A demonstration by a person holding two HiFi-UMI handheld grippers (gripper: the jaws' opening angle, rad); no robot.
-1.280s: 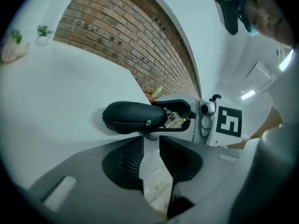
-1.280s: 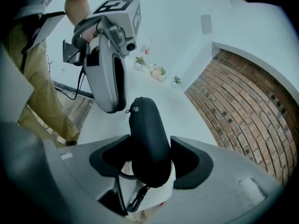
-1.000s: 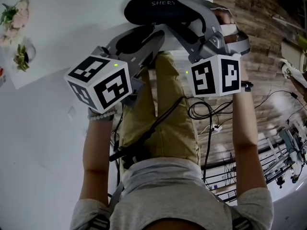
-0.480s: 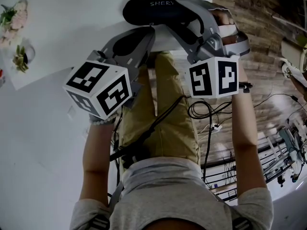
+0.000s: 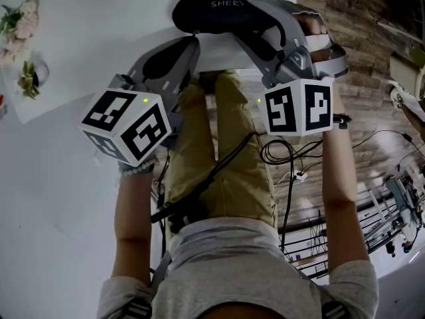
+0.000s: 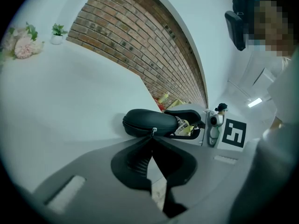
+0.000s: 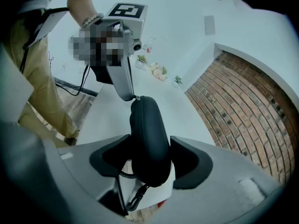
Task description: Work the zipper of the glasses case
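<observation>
Right gripper view: right gripper (image 7: pixel 152 160) clamps the glasses case (image 7: pixel 147 127); left gripper (image 6: pixel 153 137), jaws shut, pinches its zipper pull (image 6: pixel 154 130).

Khaki trousers (image 5: pixel 229 158), grey shirt (image 5: pixel 232 268)

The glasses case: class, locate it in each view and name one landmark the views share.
Head view: glasses case top centre, at the table edge.
Left gripper view: glasses case centre, left gripper's fingers shut on its zipper pull.
Right gripper view: glasses case lower centre, held between the right gripper's fingers.
Shared landmark: pink flowers.
</observation>
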